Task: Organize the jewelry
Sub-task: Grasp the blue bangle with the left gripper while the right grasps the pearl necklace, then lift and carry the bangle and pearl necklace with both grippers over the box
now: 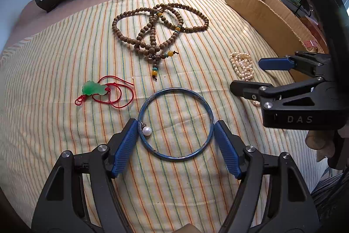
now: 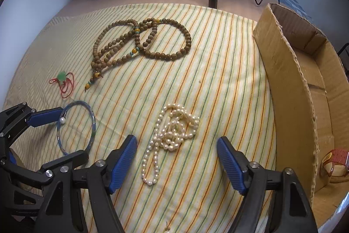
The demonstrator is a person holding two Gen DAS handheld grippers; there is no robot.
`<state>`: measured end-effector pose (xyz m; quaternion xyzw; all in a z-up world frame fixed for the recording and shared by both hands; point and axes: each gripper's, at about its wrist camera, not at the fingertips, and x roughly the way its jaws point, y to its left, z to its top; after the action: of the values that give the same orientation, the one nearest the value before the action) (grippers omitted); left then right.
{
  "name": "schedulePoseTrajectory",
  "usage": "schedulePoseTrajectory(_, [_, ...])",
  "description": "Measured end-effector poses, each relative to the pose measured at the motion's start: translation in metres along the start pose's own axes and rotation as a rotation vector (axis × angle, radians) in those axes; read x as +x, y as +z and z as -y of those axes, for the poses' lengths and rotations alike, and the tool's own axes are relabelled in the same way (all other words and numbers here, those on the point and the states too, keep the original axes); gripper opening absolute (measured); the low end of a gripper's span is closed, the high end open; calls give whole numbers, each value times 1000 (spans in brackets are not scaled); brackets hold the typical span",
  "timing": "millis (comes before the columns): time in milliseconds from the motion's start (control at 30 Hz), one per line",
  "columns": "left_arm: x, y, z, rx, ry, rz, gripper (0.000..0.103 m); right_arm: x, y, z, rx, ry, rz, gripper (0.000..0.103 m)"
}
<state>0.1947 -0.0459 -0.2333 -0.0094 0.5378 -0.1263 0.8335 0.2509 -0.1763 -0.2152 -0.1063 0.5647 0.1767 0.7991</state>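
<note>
On striped cloth (image 1: pixel 54 71), left gripper (image 1: pixel 175 146) fingers spread around blue bangle (image 1: pixel 172 157), right gripper (image 2: pixel 176 165) fingers spread over pearls (image 2: pixel 172 130), watch (image 2: pixel 334 162) only in right view.

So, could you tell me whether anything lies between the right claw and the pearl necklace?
Nothing visible does. The right claw is open, and the pearl necklace lies on the striped cloth directly between and ahead of its fingers. The blue bangle sits off to the left, framed by the left claw.
</note>
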Motion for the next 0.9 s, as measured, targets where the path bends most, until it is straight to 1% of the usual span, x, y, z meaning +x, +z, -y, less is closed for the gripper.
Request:
schedulePoseTrajectory(33, [0, 0, 0, -2, -3, 1, 74, 0, 0, 0, 3, 0, 3, 65])
schedulePoseTrajectory(67, [1, 0, 0, -3, -5, 1, 74, 0, 1, 0, 6, -1, 4, 62])
schedulePoseTrajectory(133, [0, 0, 0, 0, -6, 4, 73, -1, 2, 1, 5, -1, 8, 44])
schedulePoseTrajectory(167, [0, 0, 0, 3, -5, 5, 73, 0, 4, 1, 4, 2, 9, 39])
schedulePoseTrajectory(233, [-1, -1, 0, 8, 0, 8, 73, -1, 4, 2, 3, 13, 9, 26])
schedulePoseTrajectory(333, [-2, 0, 2, 8, -4, 13, 73, -1, 6, 0, -14, 21, 12, 14])
schedulePoseTrajectory(433, [-7, 1, 3, 6, -16, 23, 73, -3, 7, -2, -27, 25, 15, 9])
schedulePoseTrajectory(600, [-18, 1, 1, -7, -20, 43, 73, -12, 7, 1, -17, 38, 35, 8])
schedulePoseTrajectory(700, [-26, 2, -2, -20, -25, 59, 73, -22, 7, 1, -18, 48, 64, 8])
schedulePoseTrajectory(767, [-30, 4, -3, -27, -29, 68, 73, -29, 8, 2, -12, 58, 80, 5])
schedulePoseTrajectory(900, [-43, 7, -3, -40, -41, 98, 73, -51, 10, 4, -11, 72, 129, 5])
